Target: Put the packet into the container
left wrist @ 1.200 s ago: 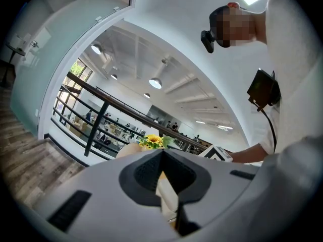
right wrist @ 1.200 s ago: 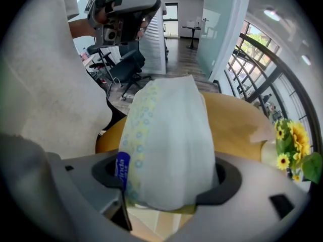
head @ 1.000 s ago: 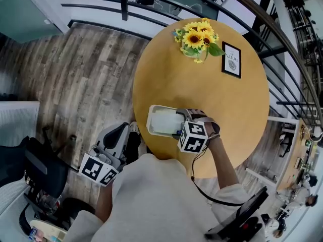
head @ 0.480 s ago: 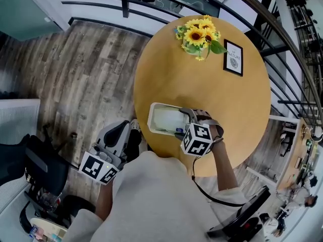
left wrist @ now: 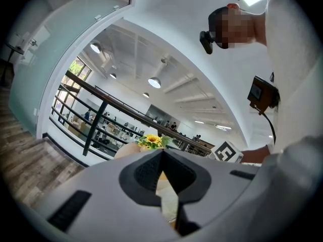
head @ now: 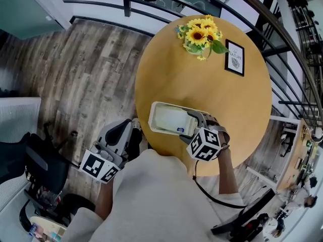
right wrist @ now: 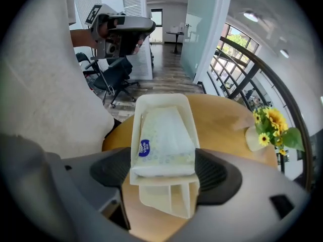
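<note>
One soft pale packet (right wrist: 164, 135), blue oval label, lay flat inside one white rectangular plastic container (right wrist: 166, 198), round wooden table (head: 202, 84), right gripper (right wrist: 162, 173) released, jaws astride container's end, left gripper (left wrist: 164, 160) clenched empty.

Head view overhead; right gripper view close, low; share table (head: 202, 100).

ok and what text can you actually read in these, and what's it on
"NATURE": on the framed sign; the small print around it is unreadable.
"Vinda", as best it reads: on the blue label of the packet; the line beneath is too blurred.
</note>
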{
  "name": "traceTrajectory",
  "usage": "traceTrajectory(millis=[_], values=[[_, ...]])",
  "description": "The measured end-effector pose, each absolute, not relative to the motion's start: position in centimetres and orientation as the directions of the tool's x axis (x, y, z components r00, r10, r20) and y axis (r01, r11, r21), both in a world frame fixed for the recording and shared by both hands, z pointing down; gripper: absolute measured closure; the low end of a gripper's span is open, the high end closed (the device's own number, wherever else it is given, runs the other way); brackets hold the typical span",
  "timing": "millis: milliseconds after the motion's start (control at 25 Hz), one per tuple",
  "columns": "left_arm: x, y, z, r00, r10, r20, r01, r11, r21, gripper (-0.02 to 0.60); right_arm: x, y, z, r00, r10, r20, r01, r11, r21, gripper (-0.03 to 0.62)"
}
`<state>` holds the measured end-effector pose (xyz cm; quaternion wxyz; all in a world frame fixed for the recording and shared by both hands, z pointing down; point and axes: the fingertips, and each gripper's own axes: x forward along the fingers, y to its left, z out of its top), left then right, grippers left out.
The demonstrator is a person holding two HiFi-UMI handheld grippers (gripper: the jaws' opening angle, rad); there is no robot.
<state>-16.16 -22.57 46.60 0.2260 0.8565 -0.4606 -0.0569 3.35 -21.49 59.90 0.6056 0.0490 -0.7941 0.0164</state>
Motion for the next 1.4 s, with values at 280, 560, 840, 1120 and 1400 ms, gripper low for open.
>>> traceTrajectory(millis=[280,560,840,1120,1400], values=[[-16.2,-22.8,46.5,0.576,-0.81,0.108,-0.759,-0.481,0.439,0.577,3.0,-20.8,61.4,-0.248,-0.032,0.968,-0.102,0.995,0.007,0.187],[-15.7,-23.0,46.2,0.605,-0.79,0.097,-0.741,-0.515,0.431,0.577,2.0,-22.6,57.8,-0.391,-0.161,0.906,-0.238,0.969,0.07,0.191],[-14.3,-23.5,44.1,0.687,-0.724,0.062,-0.685,-0.617,0.388,0.577,1.2,-24.6,53.0,-0.52,-0.45,0.726,-0.535,0.834,0.134,0.324],[-13.2,-24.1,41.8,0.731,-0.681,0.039,-0.655,-0.685,0.32,0.577,2.2,-26.0,48.5,-0.501,-0.731,0.464,-0.77,0.621,0.146,0.533],[-11.9,-24.8,41.5,0.771,-0.636,0.043,-0.622,-0.736,0.267,0.577,2.8,-26.6,45.6,-0.506,-0.832,0.227,-0.862,0.497,-0.099,0.588]])
